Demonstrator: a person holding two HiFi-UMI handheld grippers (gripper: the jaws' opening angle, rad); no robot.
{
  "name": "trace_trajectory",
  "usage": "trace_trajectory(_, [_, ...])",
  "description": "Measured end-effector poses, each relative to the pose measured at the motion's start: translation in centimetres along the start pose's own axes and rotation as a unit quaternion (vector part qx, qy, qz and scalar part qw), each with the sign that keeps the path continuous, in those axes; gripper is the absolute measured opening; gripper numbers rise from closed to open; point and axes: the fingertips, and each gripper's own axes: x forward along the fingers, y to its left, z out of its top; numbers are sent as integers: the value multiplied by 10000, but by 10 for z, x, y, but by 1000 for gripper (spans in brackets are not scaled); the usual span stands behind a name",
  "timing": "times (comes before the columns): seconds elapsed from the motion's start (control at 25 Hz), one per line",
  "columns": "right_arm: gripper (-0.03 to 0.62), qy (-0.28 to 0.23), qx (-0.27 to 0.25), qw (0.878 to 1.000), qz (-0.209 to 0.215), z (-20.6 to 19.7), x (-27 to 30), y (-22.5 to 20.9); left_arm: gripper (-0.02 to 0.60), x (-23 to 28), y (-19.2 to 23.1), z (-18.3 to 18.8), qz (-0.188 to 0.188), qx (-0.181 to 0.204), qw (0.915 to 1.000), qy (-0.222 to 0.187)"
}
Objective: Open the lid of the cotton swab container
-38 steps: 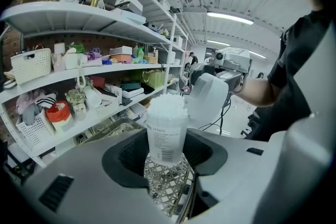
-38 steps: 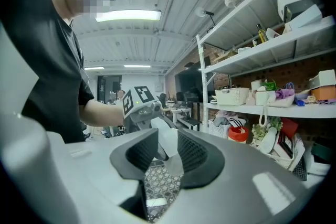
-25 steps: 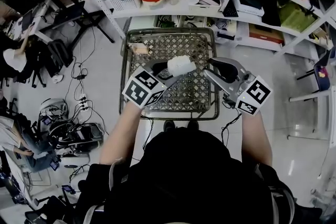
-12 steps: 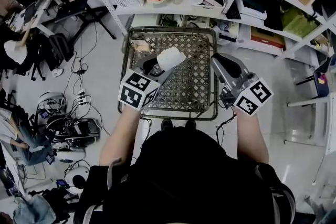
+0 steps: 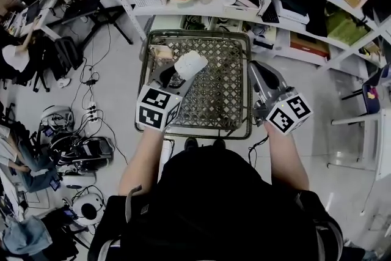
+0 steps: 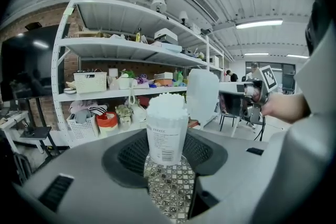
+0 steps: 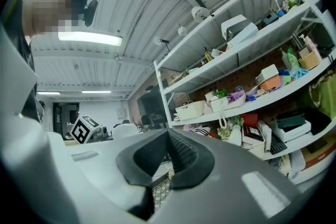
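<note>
Over the mesh table [image 5: 215, 101], the left tool [image 5: 179, 74] grips the cotton swab container [image 5: 190, 63], whose bare swabs and tipped-back lid [image 6: 202, 93] only the left gripper view shows, while the right tool [image 5: 256, 70], well apart, has just been closing and is shut on nothing.

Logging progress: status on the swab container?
Left gripper clamped on cotton swab container. Right gripper just closed, empty. Lid flipped open, swabs exposed. Nothing in the way.
</note>
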Motion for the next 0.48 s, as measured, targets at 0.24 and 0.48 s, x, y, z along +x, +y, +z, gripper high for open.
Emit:
trace_trajectory(0.24, [8, 66, -150, 9997, -187, 0, 4, 2, 195, 6, -1, 2, -85, 25, 10000, 2])
trace_trajectory(0.48, [6, 93, -196, 9990, -397, 0, -6, -5, 195, 13, -7, -3, -195, 82, 9997, 87])
